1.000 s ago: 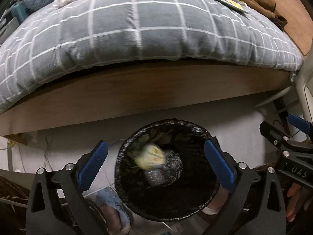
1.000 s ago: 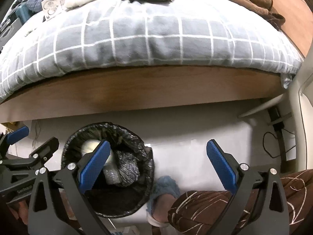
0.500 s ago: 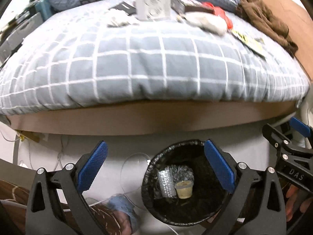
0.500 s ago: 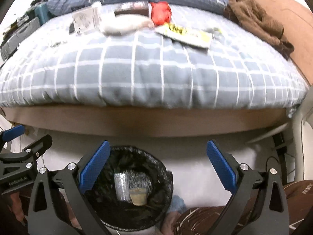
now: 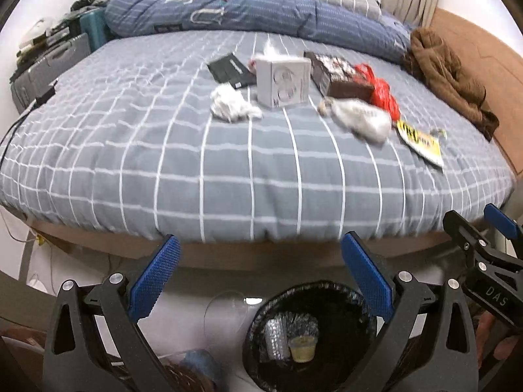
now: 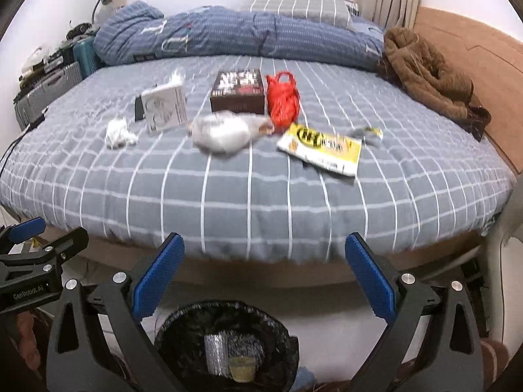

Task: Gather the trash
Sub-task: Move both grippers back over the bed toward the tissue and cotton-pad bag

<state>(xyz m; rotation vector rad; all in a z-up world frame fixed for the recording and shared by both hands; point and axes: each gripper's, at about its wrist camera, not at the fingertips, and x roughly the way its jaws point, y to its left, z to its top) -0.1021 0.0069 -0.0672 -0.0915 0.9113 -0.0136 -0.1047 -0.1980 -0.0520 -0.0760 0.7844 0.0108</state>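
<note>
A black-lined bin point(image 5: 333, 333) point(image 6: 225, 343) stands on the floor at the foot of the bed, holding a silver wrapper point(image 6: 215, 352) and a small yellowish cup point(image 5: 302, 348). Both grippers hang above it, open and empty: left gripper point(image 5: 258, 277), right gripper point(image 6: 263, 277). On the checked bedspread lie a crumpled tissue point(image 5: 232, 104) point(image 6: 119, 134), a white box point(image 5: 282, 80) point(image 6: 165, 106), a clear plastic bag point(image 5: 359, 119) point(image 6: 225, 130), a dark box point(image 6: 237, 91), a red bag point(image 6: 282, 99), a yellow packet point(image 5: 420, 140) point(image 6: 322, 147) and a black packet point(image 5: 230, 70).
A folded blue duvet point(image 6: 228, 32) and a brown garment point(image 6: 428, 75) lie at the far side of the bed. Suitcases and clutter point(image 5: 49, 62) stand at the left. Cables run along the floor by the bed frame. A person's foot and leg show near the bin.
Both grippers have risen and tilted up from the bin, so the bed top with its litter has come into view. The yellowish cup dropped into the bin and now rests there.
</note>
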